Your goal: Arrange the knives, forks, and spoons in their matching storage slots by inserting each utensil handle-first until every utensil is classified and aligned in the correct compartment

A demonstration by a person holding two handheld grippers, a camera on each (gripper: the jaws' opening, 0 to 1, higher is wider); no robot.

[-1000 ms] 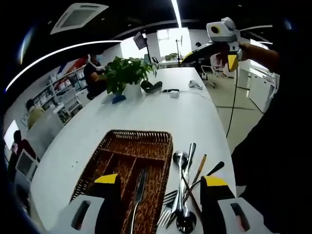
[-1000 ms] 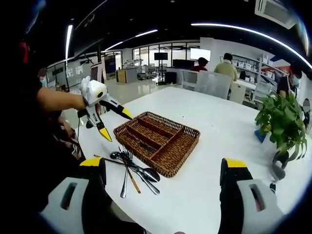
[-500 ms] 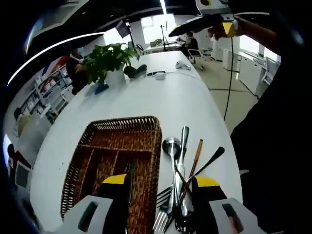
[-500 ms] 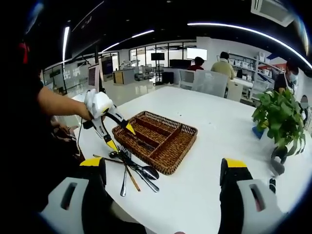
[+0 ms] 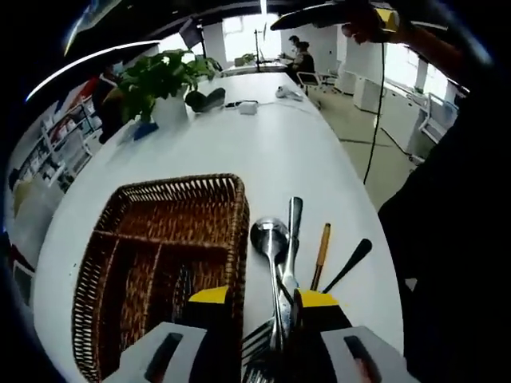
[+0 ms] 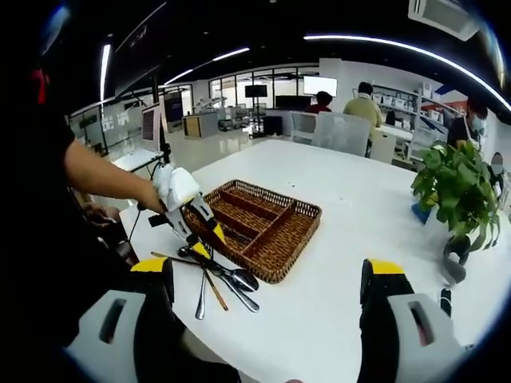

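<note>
A brown wicker tray (image 5: 231,209) with long compartments lies on the white table; one knife (image 5: 182,289) rests in a slot. Right of the tray is a loose pile: a spoon (image 5: 268,236), a steel handle (image 5: 295,217), a wooden-handled piece (image 5: 321,254), a black-handled piece (image 5: 352,258) and forks (image 5: 257,351). My left gripper (image 5: 263,307) is open, low over this pile, its jaws straddling the spoon's stem. The right gripper view shows the tray (image 6: 297,231), the pile (image 6: 227,281) and the left gripper (image 6: 204,239) over it. My right gripper (image 6: 267,275) hangs wide open, holding nothing, well back from the tray.
A potted plant (image 5: 160,76) (image 6: 455,183) stands at the table's far end beside small dark objects (image 5: 206,99). The table edge (image 5: 375,231) runs close to the pile, with a person's dark clothing beyond. People sit at desks (image 6: 367,108) behind.
My left gripper has come down and forward onto the utensil pile, and its jaws have narrowed around the spoon's stem. The right gripper has stayed in place, still wide open.
</note>
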